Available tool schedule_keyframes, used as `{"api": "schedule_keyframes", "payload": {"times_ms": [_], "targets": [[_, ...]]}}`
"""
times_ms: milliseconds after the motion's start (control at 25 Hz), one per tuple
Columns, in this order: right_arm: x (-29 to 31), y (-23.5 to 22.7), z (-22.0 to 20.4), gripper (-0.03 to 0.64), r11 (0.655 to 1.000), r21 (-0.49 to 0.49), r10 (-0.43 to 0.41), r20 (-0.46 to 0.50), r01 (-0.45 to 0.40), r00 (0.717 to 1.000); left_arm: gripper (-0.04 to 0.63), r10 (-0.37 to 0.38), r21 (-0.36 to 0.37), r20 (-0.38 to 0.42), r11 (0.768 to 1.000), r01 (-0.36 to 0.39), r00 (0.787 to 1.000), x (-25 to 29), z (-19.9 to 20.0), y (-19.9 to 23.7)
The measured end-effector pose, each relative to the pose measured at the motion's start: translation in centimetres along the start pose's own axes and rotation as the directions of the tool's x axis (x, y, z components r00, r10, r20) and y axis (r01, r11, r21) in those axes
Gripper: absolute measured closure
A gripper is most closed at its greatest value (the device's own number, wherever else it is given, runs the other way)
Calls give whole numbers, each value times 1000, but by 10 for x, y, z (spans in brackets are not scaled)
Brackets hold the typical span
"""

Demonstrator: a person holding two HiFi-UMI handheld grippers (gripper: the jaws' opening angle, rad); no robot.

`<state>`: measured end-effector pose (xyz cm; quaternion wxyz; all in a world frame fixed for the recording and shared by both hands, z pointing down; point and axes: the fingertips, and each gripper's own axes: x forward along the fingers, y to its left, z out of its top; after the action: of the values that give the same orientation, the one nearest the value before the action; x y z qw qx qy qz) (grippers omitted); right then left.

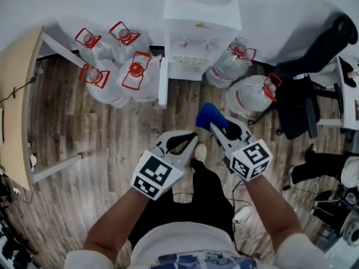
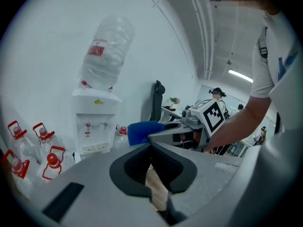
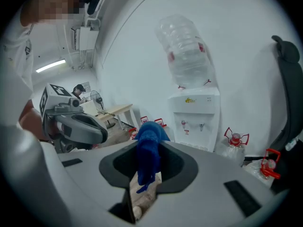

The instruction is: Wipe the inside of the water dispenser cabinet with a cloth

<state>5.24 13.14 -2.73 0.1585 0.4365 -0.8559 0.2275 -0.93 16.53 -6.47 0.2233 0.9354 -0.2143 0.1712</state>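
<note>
My right tool (image 1: pixel 215 128) is clamped on the blue cloth (image 1: pixel 210 116), which bunches up past its tips. My left tool (image 1: pixel 192 137), just beside it, has its jaws together on nothing. The water dispenser (image 1: pixel 197 41) stands ahead of both tools, with its cabinet door (image 1: pixel 164 80) swung open.
</note>
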Motion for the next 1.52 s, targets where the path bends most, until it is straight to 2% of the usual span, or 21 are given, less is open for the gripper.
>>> {"api": "schedule_keyframes", "payload": {"times_ms": [280, 480, 600, 840, 1040, 1240, 1400, 1520], "targets": [[126, -98, -67, 531, 1000, -27, 13, -38, -14, 999, 592, 74, -71, 26, 995, -72, 997, 107, -52, 93], [221, -178, -142, 531, 998, -56, 2, -60, -5, 998, 592, 137, -84, 64, 988, -132, 988, 188, -100, 155], [275, -218, -191, 531, 996, -90, -13, -75, 6, 997, 592, 149, -111, 89, 984, -139, 985, 228, -136, 184], [376, -291, -268, 531, 983, -178, -62, -62, 50, 996, 592, 125, -106, 98, 988, -114, 987, 293, -208, 234], [460, -330, -311, 531, 961, -272, -66, -50, 50, 997, 592, 77, -67, 90, 995, -71, 993, 331, -247, 266], [519, -371, -332, 531, 945, -315, -91, -8, 84, 996, 592, 18, -15, 85, 1000, -17, 996, 357, -266, 283], [556, -394, -338, 531, 933, -345, -100, 18, 101, 995, 592, -19, -16, 103, 1000, 21, 994, 369, -270, 294], [583, -406, -342, 531, 918, -381, -109, 14, 106, 994, 592, -36, 9, 104, 999, 35, 994, 371, -274, 302]]}}
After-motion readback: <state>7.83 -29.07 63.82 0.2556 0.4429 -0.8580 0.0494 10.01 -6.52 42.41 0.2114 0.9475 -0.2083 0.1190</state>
